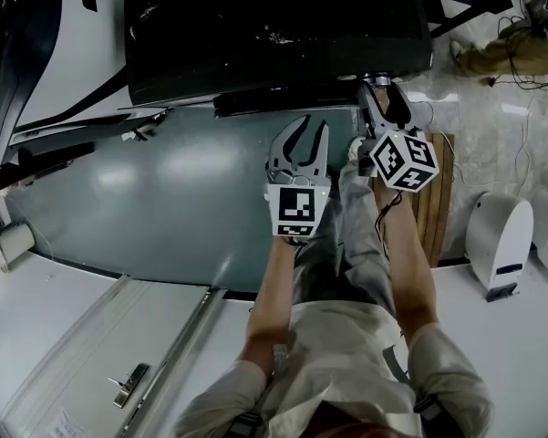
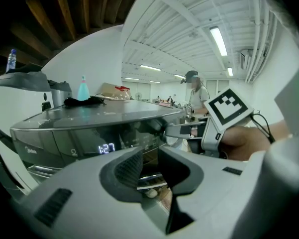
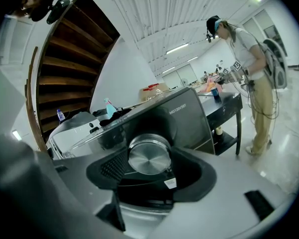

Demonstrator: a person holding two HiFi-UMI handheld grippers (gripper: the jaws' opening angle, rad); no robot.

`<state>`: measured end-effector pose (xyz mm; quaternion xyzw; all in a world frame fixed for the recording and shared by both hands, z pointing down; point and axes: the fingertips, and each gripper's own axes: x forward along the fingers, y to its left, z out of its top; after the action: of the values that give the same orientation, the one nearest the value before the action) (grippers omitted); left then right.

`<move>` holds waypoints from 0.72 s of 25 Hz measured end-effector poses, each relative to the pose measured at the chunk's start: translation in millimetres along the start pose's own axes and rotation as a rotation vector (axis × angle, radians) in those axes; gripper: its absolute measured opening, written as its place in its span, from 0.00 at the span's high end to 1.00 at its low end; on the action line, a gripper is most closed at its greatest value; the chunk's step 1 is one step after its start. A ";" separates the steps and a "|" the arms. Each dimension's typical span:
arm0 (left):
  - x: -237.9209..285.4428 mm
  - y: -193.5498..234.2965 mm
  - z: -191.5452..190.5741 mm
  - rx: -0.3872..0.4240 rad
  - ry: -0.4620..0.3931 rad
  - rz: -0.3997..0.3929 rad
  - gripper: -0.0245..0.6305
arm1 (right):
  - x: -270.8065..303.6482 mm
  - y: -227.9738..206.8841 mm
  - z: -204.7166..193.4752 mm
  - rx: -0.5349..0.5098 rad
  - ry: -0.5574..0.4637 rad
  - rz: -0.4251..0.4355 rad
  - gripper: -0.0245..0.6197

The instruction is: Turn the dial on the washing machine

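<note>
The washing machine's grey lid (image 1: 164,190) fills the middle of the head view, with its dark control panel (image 1: 283,97) along the far edge. In the right gripper view a round silver dial (image 3: 149,155) on that panel (image 3: 186,118) sits between the pads. My right gripper (image 3: 150,164) is shut on it. From above, the right gripper (image 1: 381,89) is at the panel's right end, and the dial is hidden behind it. My left gripper (image 1: 310,128) hovers over the lid beside it, open and empty. In its own view the left gripper (image 2: 150,171) faces the lit display (image 2: 107,148).
A blue spray bottle (image 2: 83,89) and a black cloth (image 2: 84,102) lie on the machine's top. A person (image 3: 249,49) stands at a black table (image 3: 229,101) in the background. A wooden board (image 1: 433,199) and a white appliance (image 1: 499,235) are on the floor to the right.
</note>
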<state>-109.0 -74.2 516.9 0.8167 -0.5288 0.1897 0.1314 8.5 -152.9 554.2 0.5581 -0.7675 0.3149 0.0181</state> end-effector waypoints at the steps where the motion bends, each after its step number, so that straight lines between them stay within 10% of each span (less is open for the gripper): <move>1: -0.7 0.2 1.4 0.001 -0.002 0.001 0.81 | 0.2 -0.3 0.1 0.004 0.001 0.004 0.54; 18: -30.8 6.6 40.3 0.000 -0.035 0.020 0.81 | -59.3 19.0 23.9 -0.284 0.068 -0.022 0.58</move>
<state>-119.5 -68.5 467.1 0.8146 -0.5393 0.1765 0.1202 22.1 -111.4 503.8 0.5471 -0.7972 0.2216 0.1262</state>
